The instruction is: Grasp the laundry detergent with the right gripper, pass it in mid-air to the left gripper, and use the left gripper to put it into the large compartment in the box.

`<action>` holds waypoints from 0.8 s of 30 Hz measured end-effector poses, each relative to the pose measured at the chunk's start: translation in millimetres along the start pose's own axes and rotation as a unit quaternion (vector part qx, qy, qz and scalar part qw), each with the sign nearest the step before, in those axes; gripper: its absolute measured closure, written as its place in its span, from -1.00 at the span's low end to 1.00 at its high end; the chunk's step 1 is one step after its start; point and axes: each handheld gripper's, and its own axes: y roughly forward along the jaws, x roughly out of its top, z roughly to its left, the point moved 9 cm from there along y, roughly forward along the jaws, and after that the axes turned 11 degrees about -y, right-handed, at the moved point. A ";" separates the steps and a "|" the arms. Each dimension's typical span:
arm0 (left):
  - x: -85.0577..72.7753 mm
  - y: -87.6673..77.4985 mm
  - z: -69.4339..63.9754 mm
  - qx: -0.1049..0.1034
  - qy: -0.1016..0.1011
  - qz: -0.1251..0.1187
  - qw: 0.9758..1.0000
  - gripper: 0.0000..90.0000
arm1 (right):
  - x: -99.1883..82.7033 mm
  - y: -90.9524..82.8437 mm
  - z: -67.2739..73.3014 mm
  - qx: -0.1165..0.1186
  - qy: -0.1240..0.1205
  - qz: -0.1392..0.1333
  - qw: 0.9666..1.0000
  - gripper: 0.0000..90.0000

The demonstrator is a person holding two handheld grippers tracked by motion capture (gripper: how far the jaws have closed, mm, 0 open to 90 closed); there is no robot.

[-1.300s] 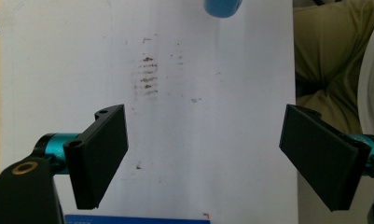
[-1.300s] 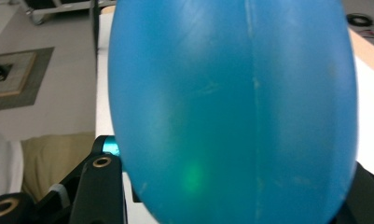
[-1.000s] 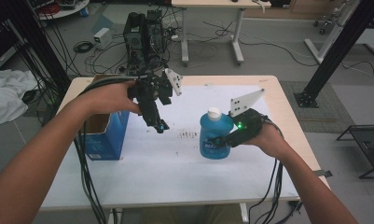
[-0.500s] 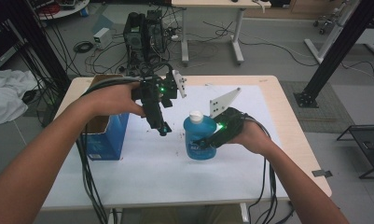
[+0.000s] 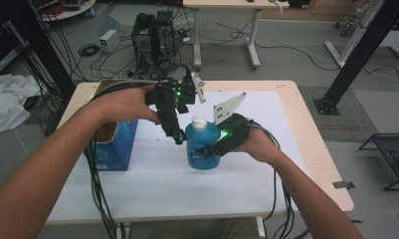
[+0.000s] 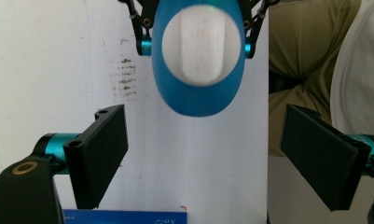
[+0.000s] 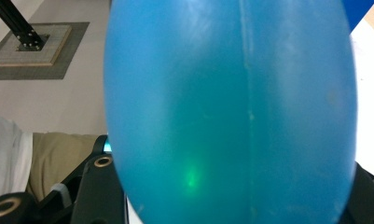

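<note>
Two grippers meet over a white sheet [image 5: 152, 174] on the table [image 5: 316, 144]. One blue bottle [image 5: 202, 147] with a white cap [image 5: 198, 122] stands upright on the sheet, clamped at its lower body by the right gripper [image 5: 209, 149], which comes at it level from the side; its jaws press on the bottle's flanks, seen from above in the left gripper view flanking the bottle [image 6: 196, 88] at the top edge. From the right gripper view the bottle [image 7: 231, 112] is so close that its cap and base are cut off, and the jaw tips are hidden behind it. A green glow sits on the plastic. The left gripper [image 5: 177, 139] hangs just beside the bottle, pointing down, its tips level with the bottle's shoulder; its jaws stand wide apart with nothing between them, and the cap [image 6: 202, 44] lies ahead of them, blurred, its marking unreadable. A blue box [image 5: 115, 144] stands on the far side of the left gripper from the bottle, partly covered by the left forearm; its print is too small to read. Faint smudges [image 6: 124, 79] mark the sheet beside the bottle.
</note>
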 end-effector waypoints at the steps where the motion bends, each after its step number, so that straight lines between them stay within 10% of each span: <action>1: 0.6 -0.2 0.0 0.002 0.000 0.000 1.000 -0.66 | 0.9 1.6 -0.6 -0.001 -0.003 0.000 1.000 -0.02; 19: 9.2 7.8 -3.2 -0.002 0.006 0.020 1.000 -0.66 | 20.7 15.8 -2.0 0.009 -0.027 -0.003 1.000 -0.02; 24: 10.7 15.7 -2.7 -0.002 0.006 0.026 1.000 -0.66 | 20.9 10.4 14.0 0.038 0.046 0.026 0.998 -0.02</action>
